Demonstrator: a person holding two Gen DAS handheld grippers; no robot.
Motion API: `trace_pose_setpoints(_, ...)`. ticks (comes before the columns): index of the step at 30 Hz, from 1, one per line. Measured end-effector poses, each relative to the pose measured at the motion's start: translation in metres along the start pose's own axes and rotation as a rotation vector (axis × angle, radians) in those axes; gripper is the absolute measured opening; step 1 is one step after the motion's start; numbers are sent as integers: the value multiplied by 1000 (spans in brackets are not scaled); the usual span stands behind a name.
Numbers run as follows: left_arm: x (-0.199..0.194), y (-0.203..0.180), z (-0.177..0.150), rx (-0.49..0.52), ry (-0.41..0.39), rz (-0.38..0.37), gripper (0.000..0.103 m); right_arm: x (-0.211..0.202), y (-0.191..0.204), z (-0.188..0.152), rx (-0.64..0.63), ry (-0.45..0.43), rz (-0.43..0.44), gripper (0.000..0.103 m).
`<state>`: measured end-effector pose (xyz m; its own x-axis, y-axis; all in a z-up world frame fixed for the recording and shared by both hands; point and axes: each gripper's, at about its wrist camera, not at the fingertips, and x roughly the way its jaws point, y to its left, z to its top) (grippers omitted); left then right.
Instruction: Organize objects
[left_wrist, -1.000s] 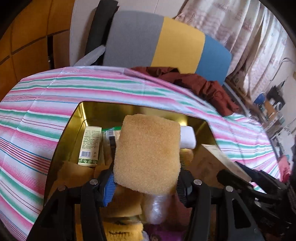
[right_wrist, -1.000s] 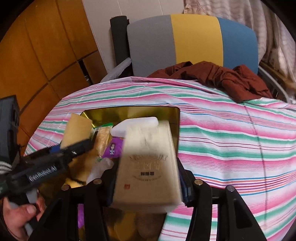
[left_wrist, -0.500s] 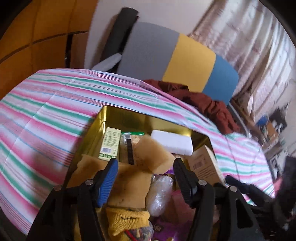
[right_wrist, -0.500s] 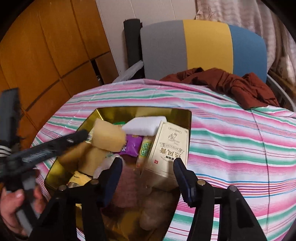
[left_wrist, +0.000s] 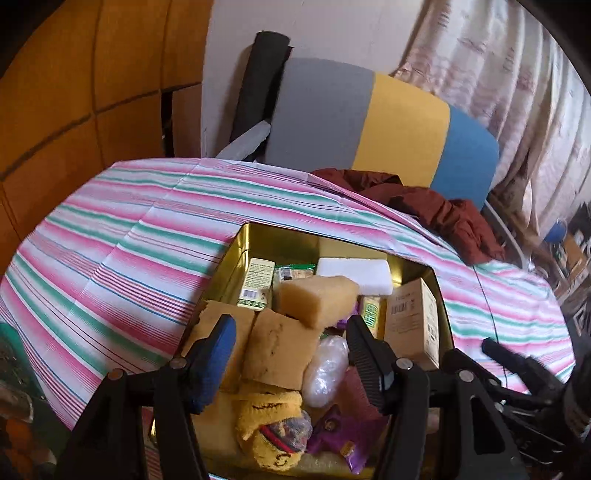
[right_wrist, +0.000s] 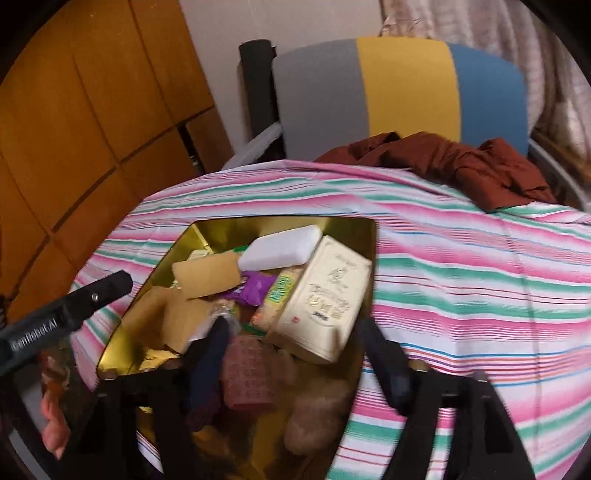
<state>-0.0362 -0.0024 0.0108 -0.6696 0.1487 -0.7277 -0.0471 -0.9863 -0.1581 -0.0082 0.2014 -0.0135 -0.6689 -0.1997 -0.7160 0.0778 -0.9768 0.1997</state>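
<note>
A gold tin (left_wrist: 280, 240) sits on the striped tablecloth, crowded with things. A tan sponge (left_wrist: 317, 301) lies tilted on the pile inside it. My left gripper (left_wrist: 288, 328) hovers above and just short of it, open, with nothing pressed between its pads. A cream box (right_wrist: 325, 299) leans against the right wall of the tin (right_wrist: 280, 225). My right gripper (right_wrist: 293, 332) is over the tin's near end, its jaws opening. The box lies just beyond the fingertips, and the pads are clear of it. One left finger (right_wrist: 92, 299) shows at the tin's left.
The tin also holds a white block (left_wrist: 354, 273), a green box (left_wrist: 256, 282), a yellow sock (left_wrist: 269, 424), purple packets and more sponges. A maroon cloth (right_wrist: 461, 166) lies at the table's far edge before a grey, yellow and blue chair (left_wrist: 369, 118).
The left gripper let go of the sponge, which now lies in the tin, and drew up and back. The right gripper released the cream box into the tin and its jaws widened.
</note>
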Motion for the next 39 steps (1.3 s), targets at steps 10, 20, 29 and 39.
trace_pose_setpoints(10, -13, 1, -5, 33, -5, 106, 63, -16, 22, 4, -23, 48, -54, 103)
trace_pose_setpoints(20, -21, 17, -9, 27, 2, 219, 63, -16, 36, 4, 6, 109, -139, 103)
trace_pose_setpoints(29, -23, 6, -15, 99, 21, 263, 63, -20, 48, 1, -34, 80, -167, 103)
trace_pose_setpoints(39, -20, 2, -16, 74, 62, 200, 62, -25, 50, 1, -46, 53, -171, 103)
